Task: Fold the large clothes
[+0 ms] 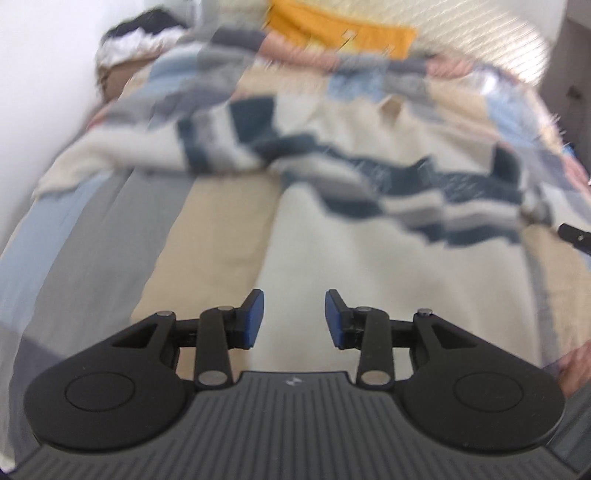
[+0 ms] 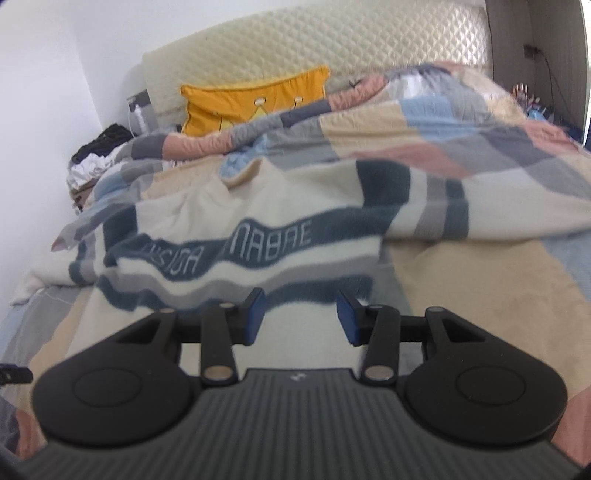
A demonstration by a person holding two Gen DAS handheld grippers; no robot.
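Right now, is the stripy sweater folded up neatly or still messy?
Still messy. The stripy sweater lies rumpled across the bed, a sleeve flung sideways.

Left view motion-blurred, sweater (image 1: 332,177) stripes smeared, yellow pillow (image 1: 340,29) cut by top edge

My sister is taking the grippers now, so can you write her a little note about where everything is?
Left gripper: open, nothing between the pads.
Right gripper: open, also empty.
The striped sweater lies on the patchwork bedspread ahead of both grippers, rumpled, with one sleeve out to the left in the left wrist view. A yellow pillow sits by the headboard.
Done: hard to tell, no neat fold shows yet.
Left: flatten it, fold the sleeves in, then fold the body.
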